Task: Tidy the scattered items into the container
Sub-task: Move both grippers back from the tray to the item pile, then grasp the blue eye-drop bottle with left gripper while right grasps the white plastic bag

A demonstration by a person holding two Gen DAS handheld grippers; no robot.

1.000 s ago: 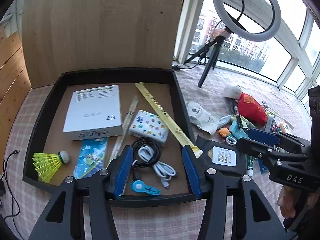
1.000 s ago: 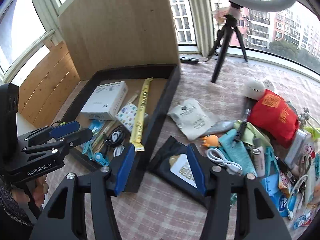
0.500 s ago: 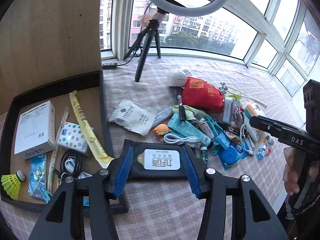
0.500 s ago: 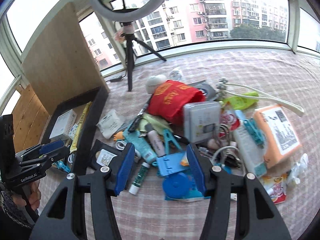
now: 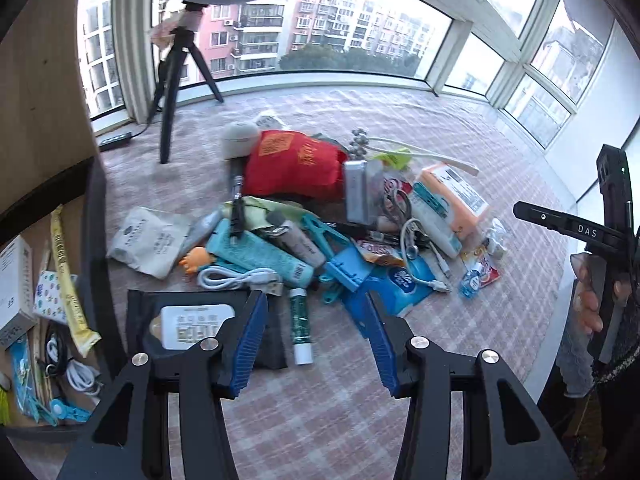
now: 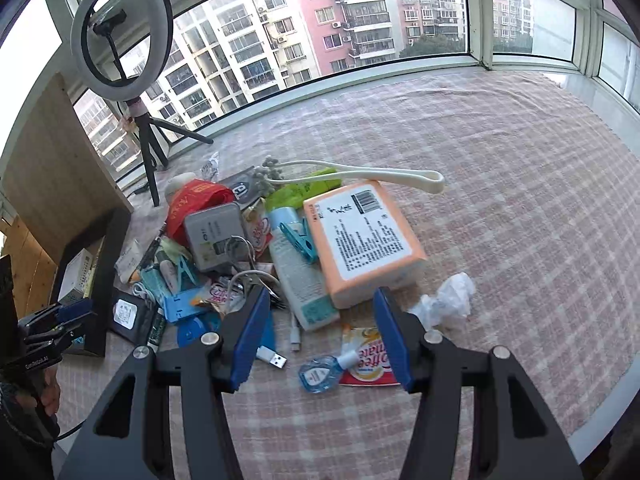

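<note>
Checkered bench [image 5: 320, 420] under me: both hands had swung from the black tray [image 5: 94, 240] to the clutter pile [image 5: 320, 240], left fingers [image 5: 316, 344] and right fingers [image 6: 320, 336] apart, empty, ready to pick.

I was working in a home's glazed balcony room: curved windows [image 6: 360, 20] looked onto apartment blocks [image 6: 328, 12], a checked cloth [image 6: 520, 200] covered the floor, and a ring light [image 6: 120, 36] on a tripod stood at far left.
</note>
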